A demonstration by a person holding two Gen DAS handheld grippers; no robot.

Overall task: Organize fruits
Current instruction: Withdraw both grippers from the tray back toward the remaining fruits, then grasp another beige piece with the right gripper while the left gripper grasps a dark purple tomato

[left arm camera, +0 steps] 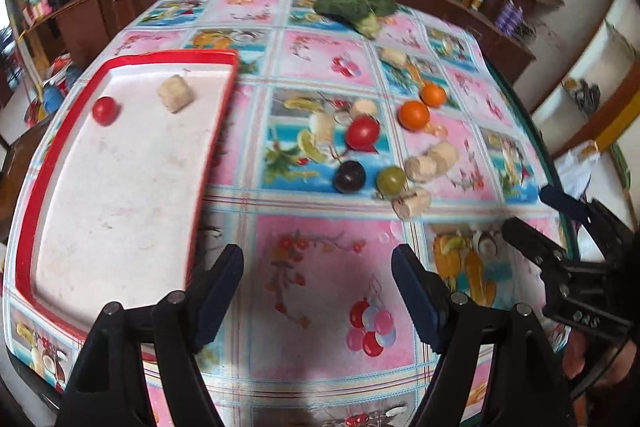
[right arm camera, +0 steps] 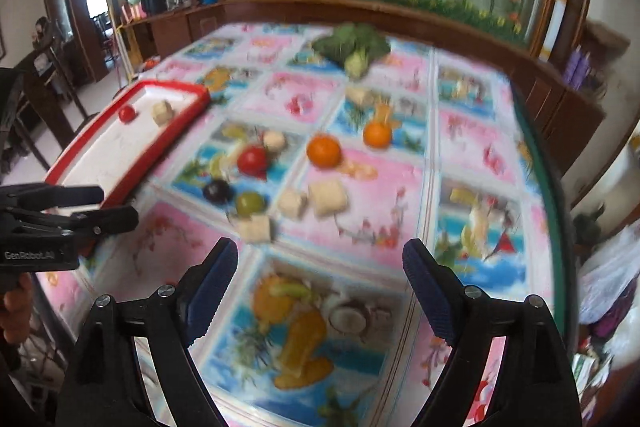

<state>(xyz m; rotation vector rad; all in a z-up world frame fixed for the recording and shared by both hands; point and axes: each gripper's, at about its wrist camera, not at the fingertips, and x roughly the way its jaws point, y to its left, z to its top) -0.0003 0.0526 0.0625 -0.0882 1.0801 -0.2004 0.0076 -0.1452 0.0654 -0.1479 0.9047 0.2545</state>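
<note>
Fruits lie scattered on the table (left arm camera: 320,267), which has a colourful patterned cloth. Near the middle are a red tomato (left arm camera: 362,133), a dark plum (left arm camera: 349,177), a green fruit (left arm camera: 391,180) and two oranges (left arm camera: 414,115), with several pale cut pieces (left arm camera: 431,160) just beside them. The red-rimmed tray (left arm camera: 40,163) on the left side holds one small red fruit (left arm camera: 105,110) and one pale cube (left arm camera: 175,93), apart from each other. A leafy green vegetable (left arm camera: 354,3) lies at the far edge. The left hand-held gripper (left arm camera: 318,297) is released, nothing between its fingers. The right hand-held gripper (right arm camera: 320,291) is released too, over bare cloth. Nothing stands between them and the fruits.
</note>
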